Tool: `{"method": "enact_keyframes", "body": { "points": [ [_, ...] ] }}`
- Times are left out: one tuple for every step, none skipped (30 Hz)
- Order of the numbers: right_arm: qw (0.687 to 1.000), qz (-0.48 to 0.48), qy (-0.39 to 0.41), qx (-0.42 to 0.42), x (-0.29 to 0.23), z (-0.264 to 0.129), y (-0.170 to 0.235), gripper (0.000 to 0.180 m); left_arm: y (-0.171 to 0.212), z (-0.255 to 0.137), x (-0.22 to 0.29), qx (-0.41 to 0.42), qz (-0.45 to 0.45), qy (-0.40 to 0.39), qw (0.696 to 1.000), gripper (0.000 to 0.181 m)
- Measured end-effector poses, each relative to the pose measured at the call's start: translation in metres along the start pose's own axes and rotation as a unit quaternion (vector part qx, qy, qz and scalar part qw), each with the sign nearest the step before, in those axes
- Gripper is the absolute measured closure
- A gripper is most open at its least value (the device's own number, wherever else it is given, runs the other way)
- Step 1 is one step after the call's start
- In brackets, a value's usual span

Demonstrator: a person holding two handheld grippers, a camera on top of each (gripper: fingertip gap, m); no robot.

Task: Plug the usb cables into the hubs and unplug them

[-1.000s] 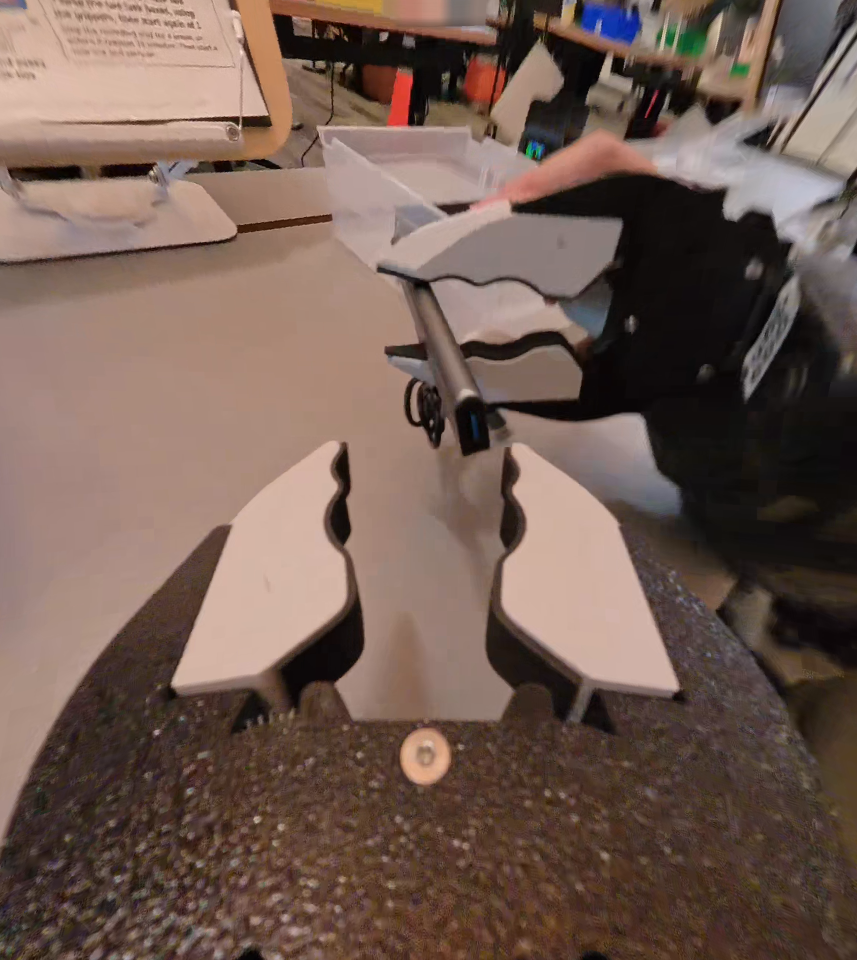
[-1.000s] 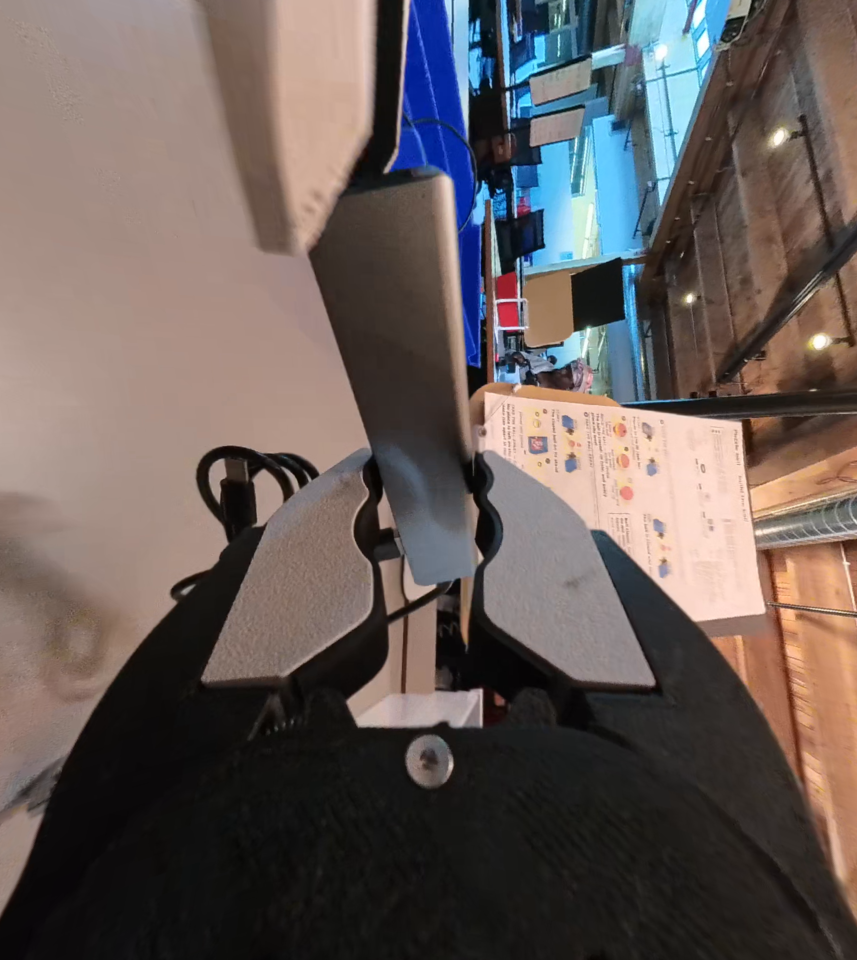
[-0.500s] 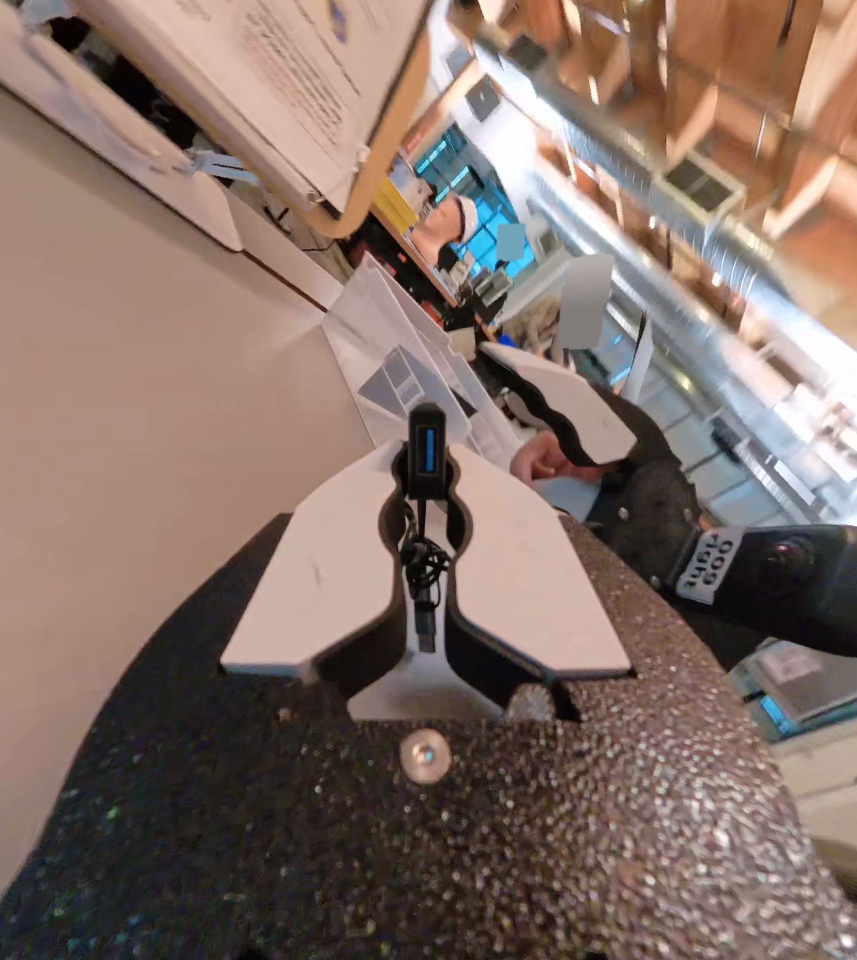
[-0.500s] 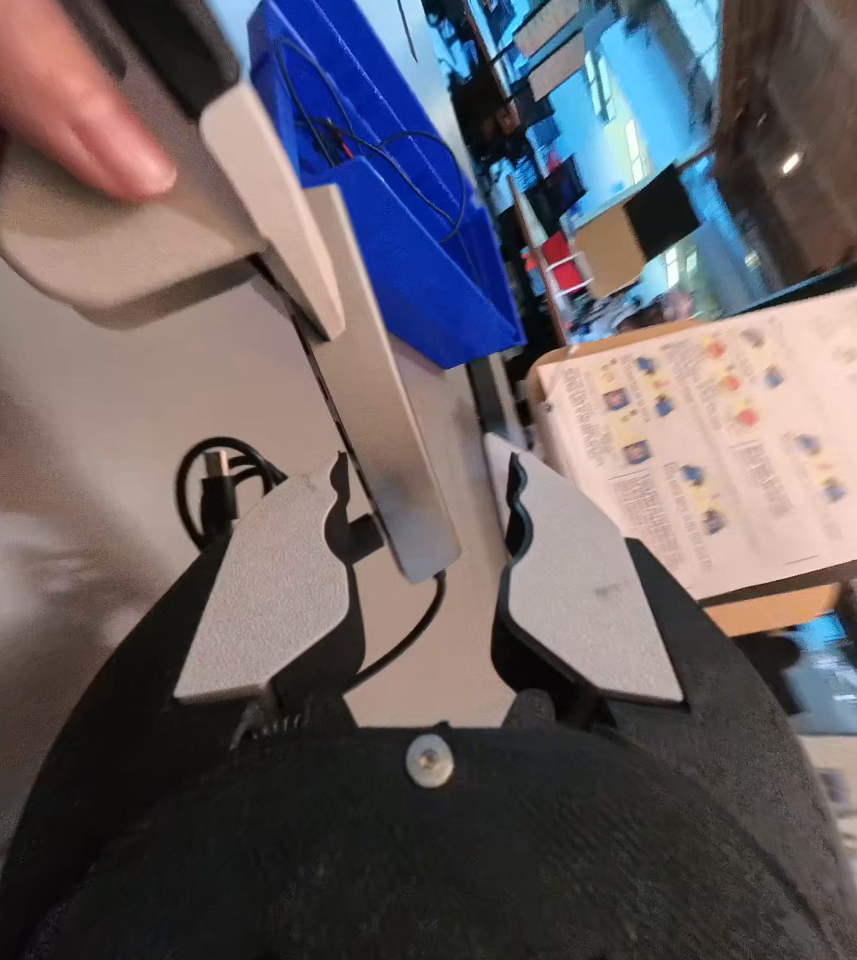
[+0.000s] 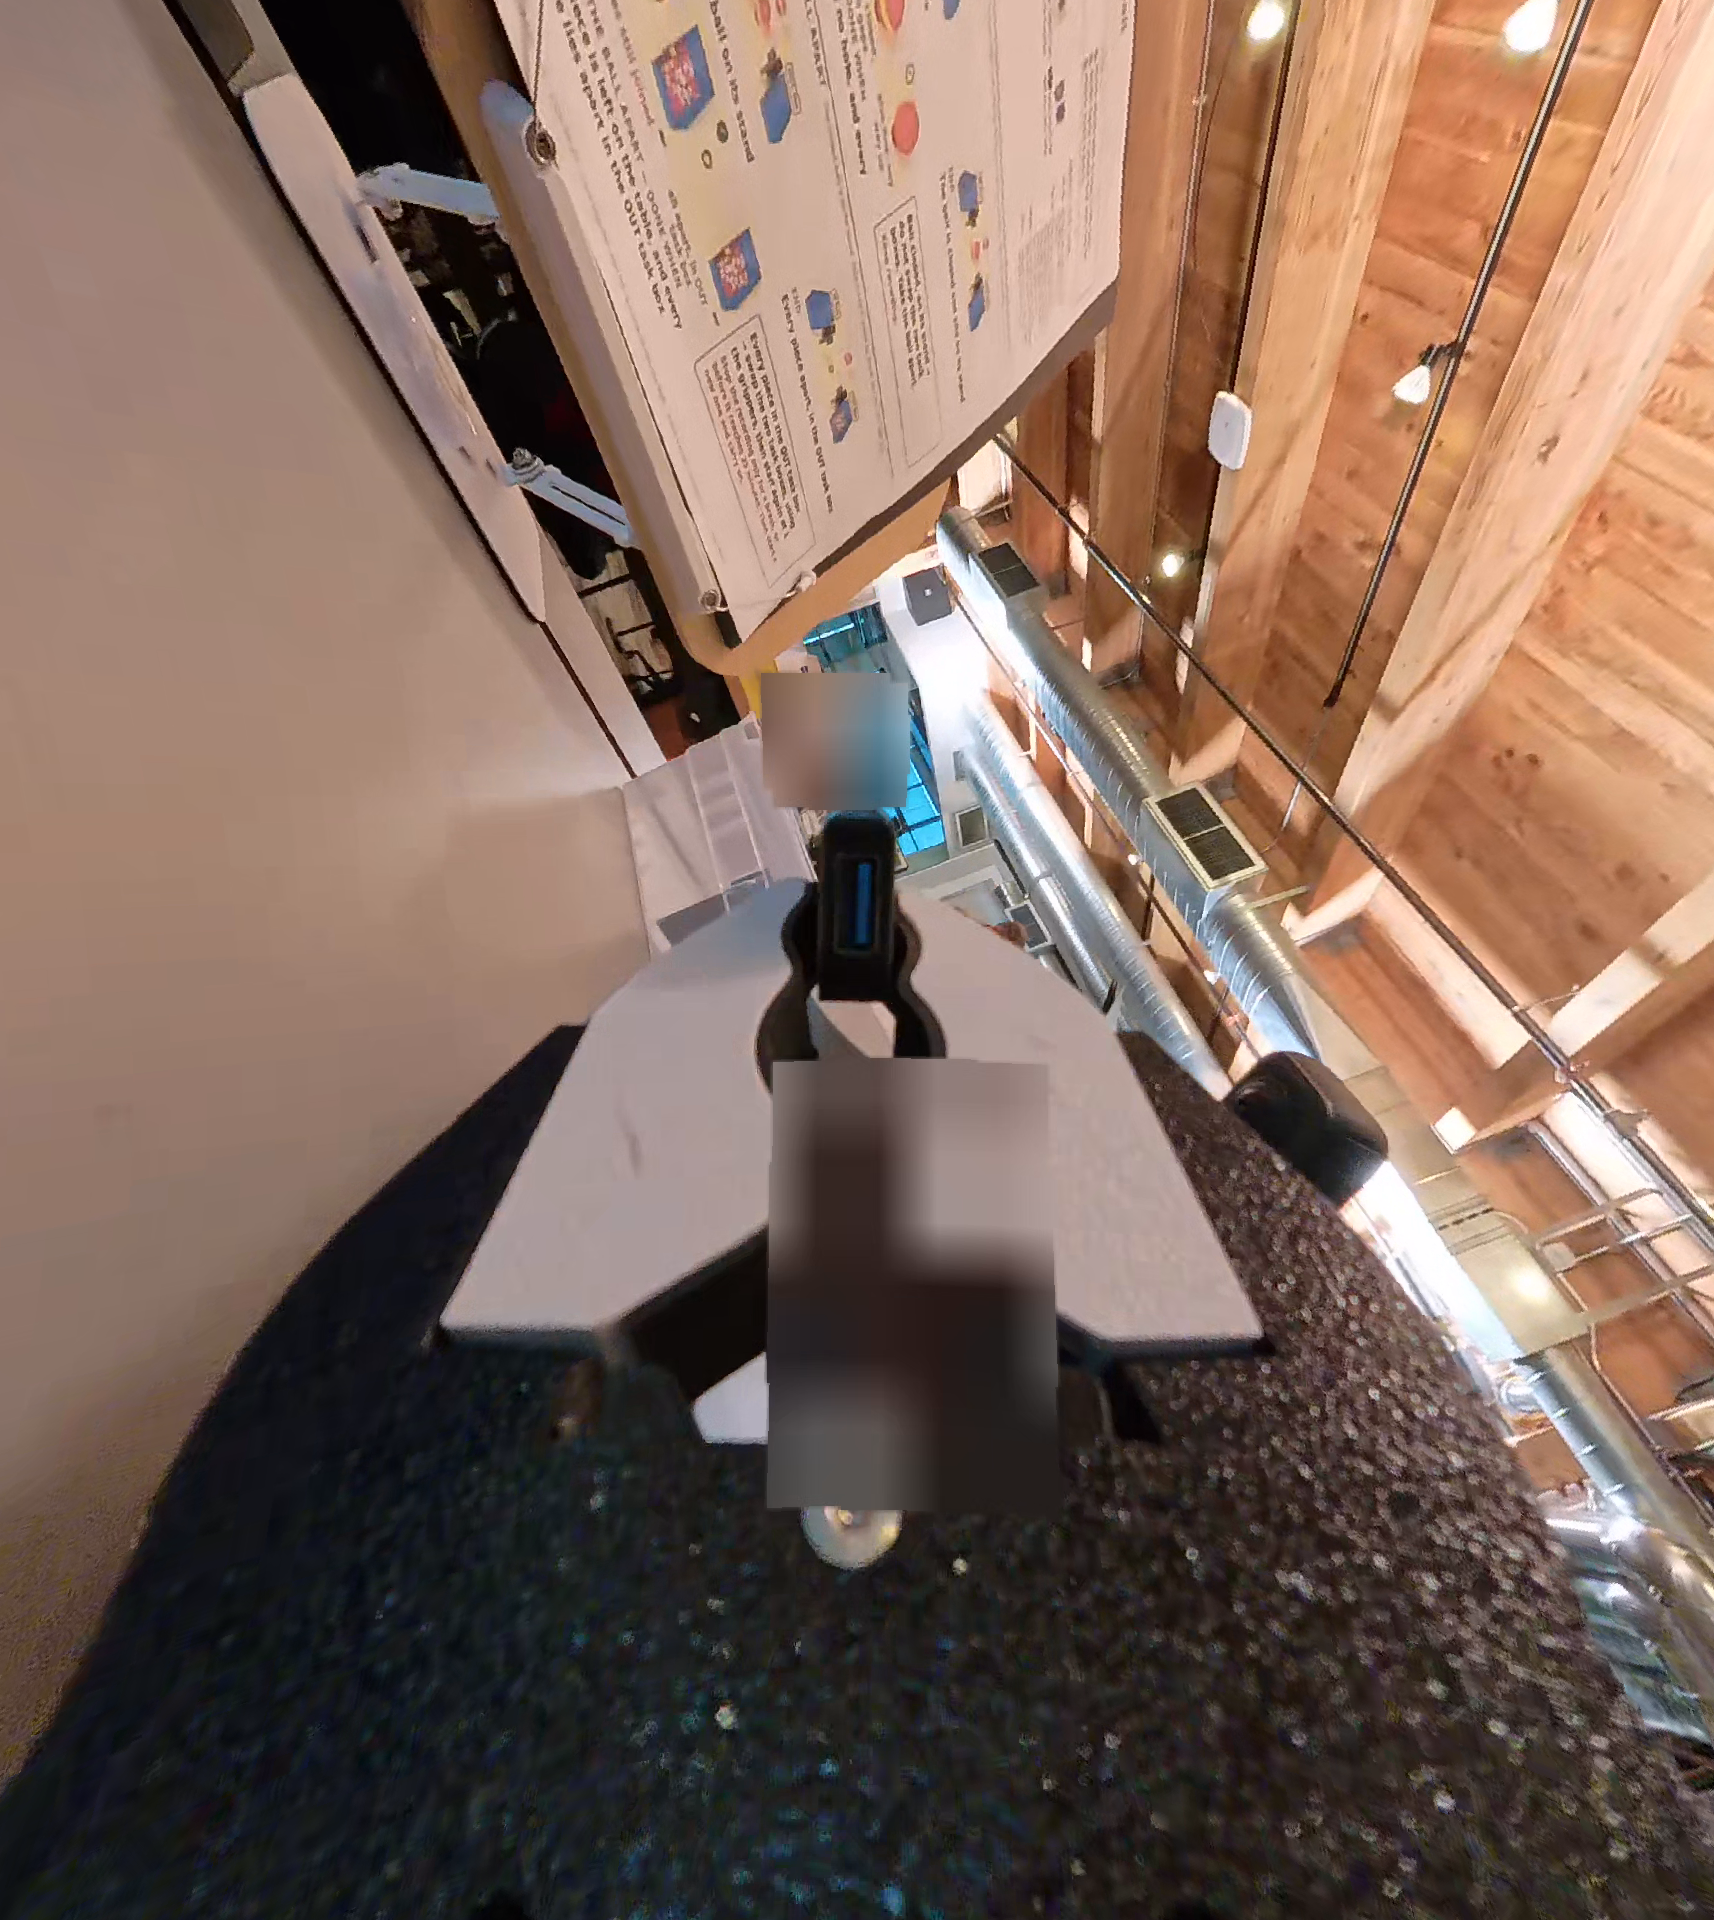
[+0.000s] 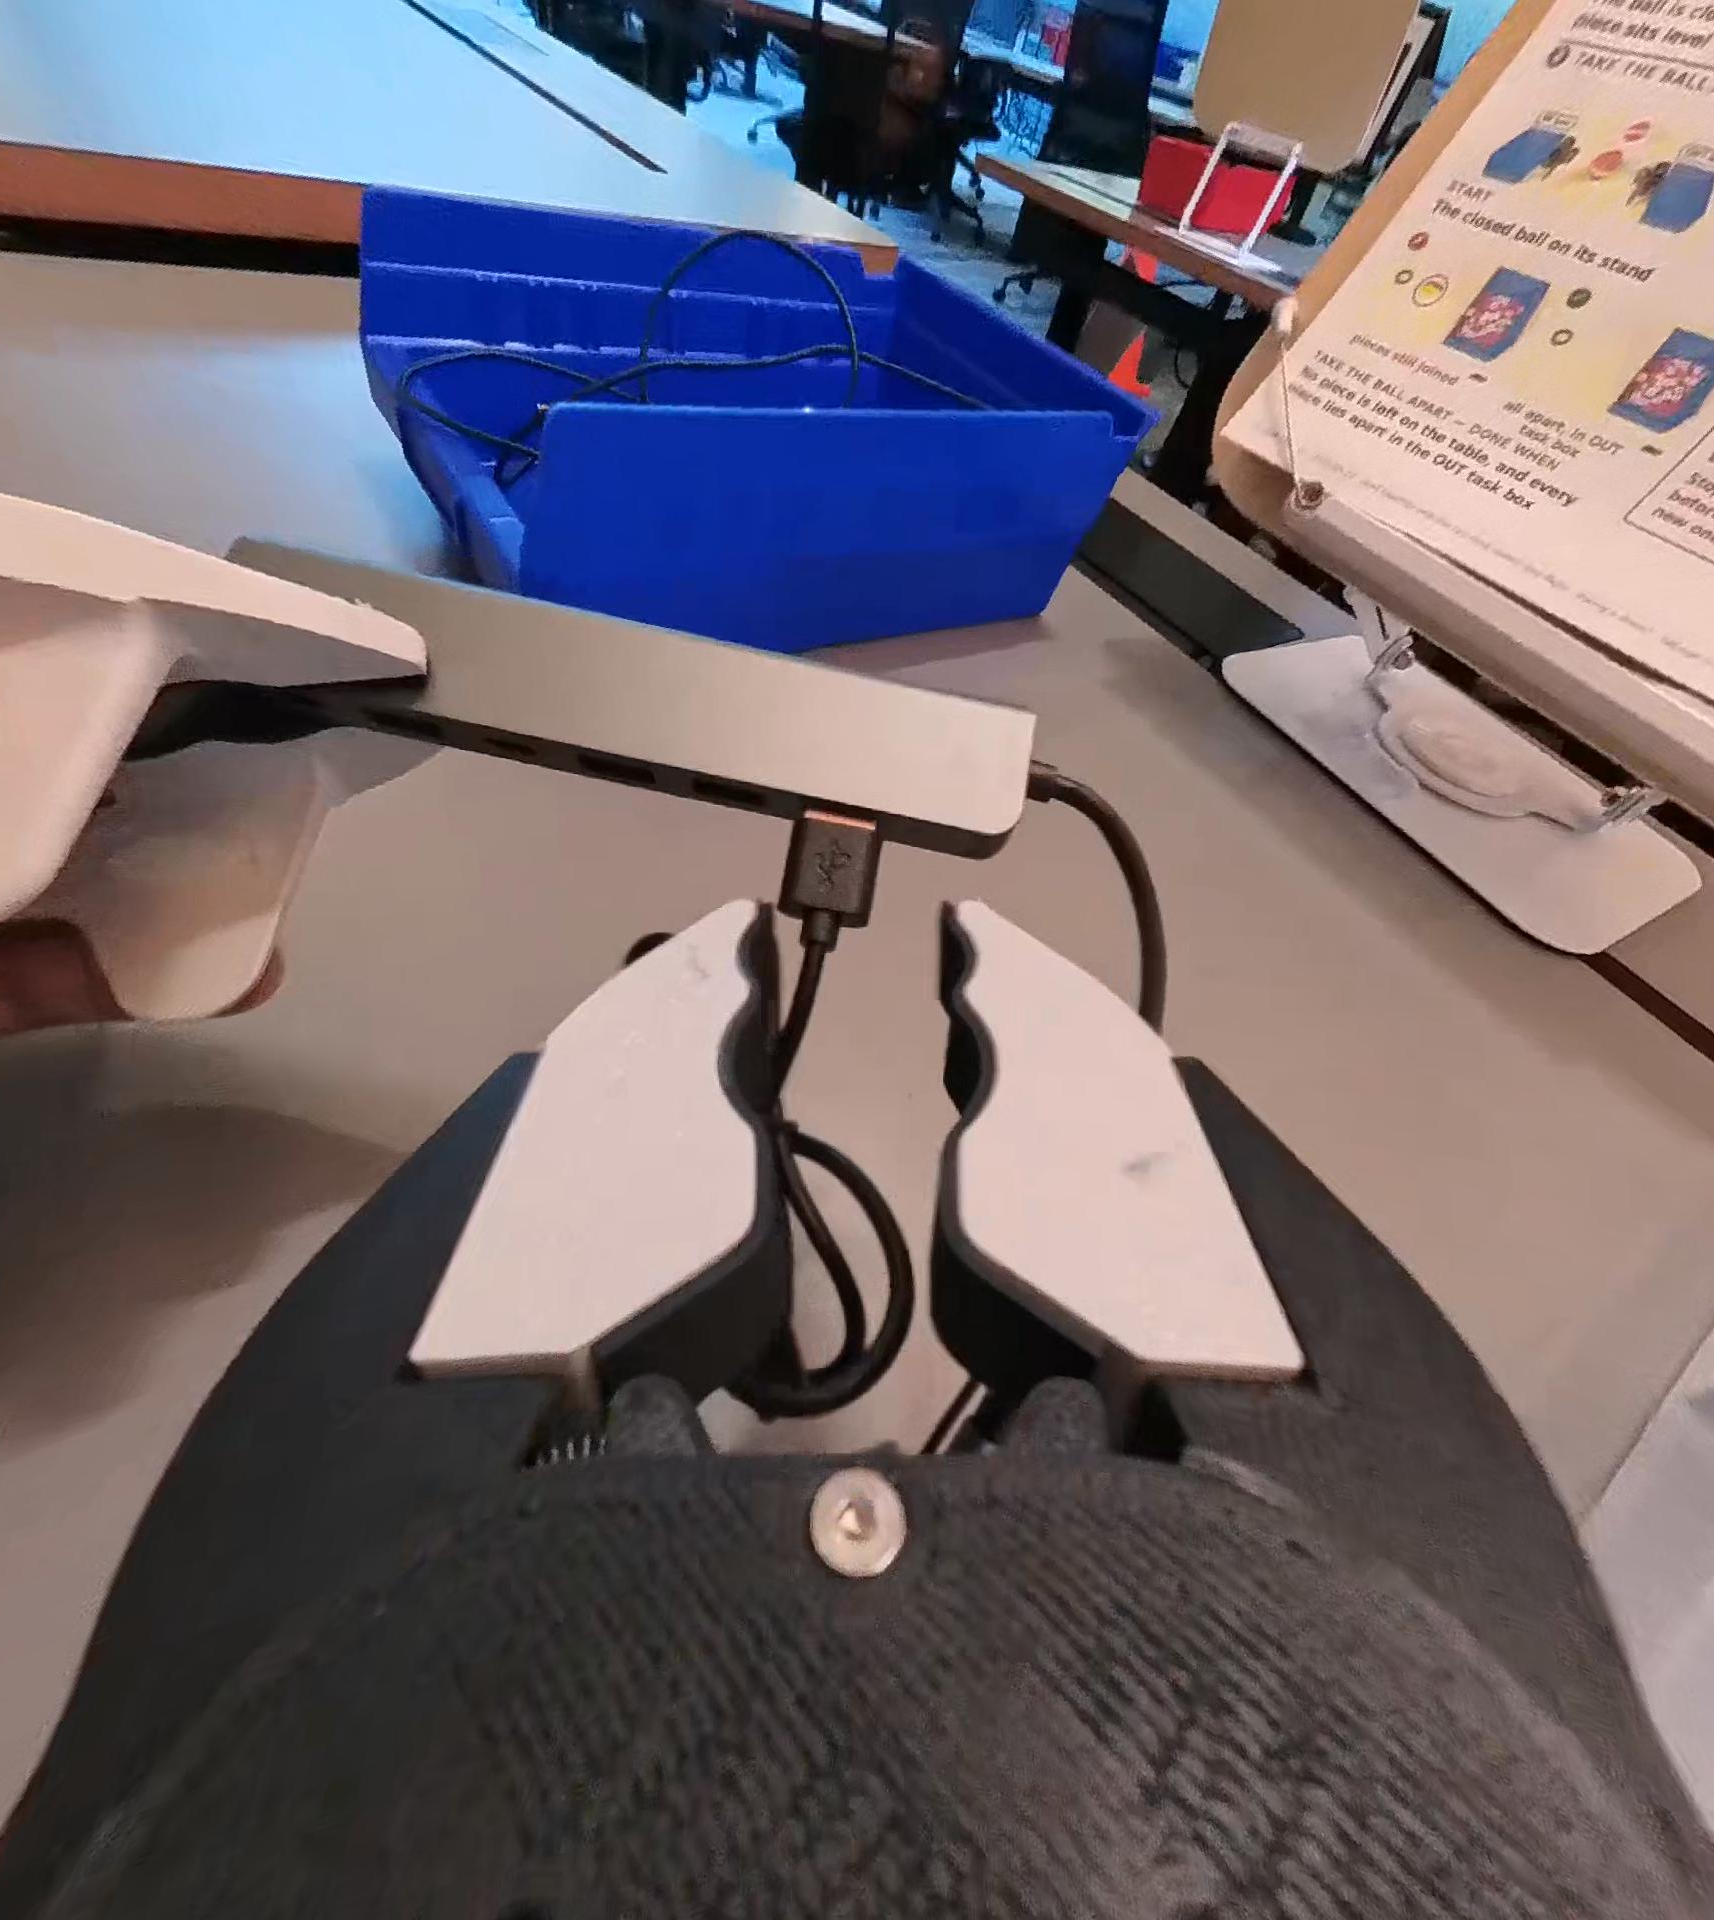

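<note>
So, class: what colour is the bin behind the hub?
Bright blue bin, clearest in the right wrist view, behind the grey hub.

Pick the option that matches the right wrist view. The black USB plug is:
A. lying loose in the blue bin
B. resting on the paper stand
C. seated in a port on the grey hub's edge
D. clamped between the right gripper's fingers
C: the USB plug sits in the edge of the grey hub, while the right gripper is open just below it.
</note>
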State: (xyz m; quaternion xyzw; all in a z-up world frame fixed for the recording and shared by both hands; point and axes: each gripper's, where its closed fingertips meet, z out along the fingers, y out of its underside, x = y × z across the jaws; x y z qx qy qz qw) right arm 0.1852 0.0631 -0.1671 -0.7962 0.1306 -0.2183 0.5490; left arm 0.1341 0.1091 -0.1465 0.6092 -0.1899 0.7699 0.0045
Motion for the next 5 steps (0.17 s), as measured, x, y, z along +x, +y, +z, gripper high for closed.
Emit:
{"method": "enact_keyframes", "body": {
  "points": [
    [1.0,-0.005,-0.005,0.011,-0.0023,0.0002,-0.0014,0.162,0.0018,0.0004,0.0001,0.004,-0.003,0.001,1.0,0.171],
    [1.0,-0.01,-0.002,0.023,-0.0021,0.0001,-0.004,0.165,0.0029,0.001,0.0014,0.006,-0.006,0.006,1.0,0.171],
    [0.999,-0.019,0.002,0.032,-0.0011,-0.0006,-0.0062,0.165,0.0033,0.001,0.0027,0.007,-0.01,0.01,1.0,0.171],
    [0.999,-0.033,0.001,0.038,-0.0006,-0.002,-0.0086,0.165,0.0038,0.0008,0.0043,0.006,-0.008,0.014,1.0,0.171],
    [0.998,-0.045,0.0,0.043,0.0014,-0.0038,-0.011,0.165,0.0061,0.0008,0.0064,-0.004,0.002,0.021,1.0,0.171]
  ]
}}
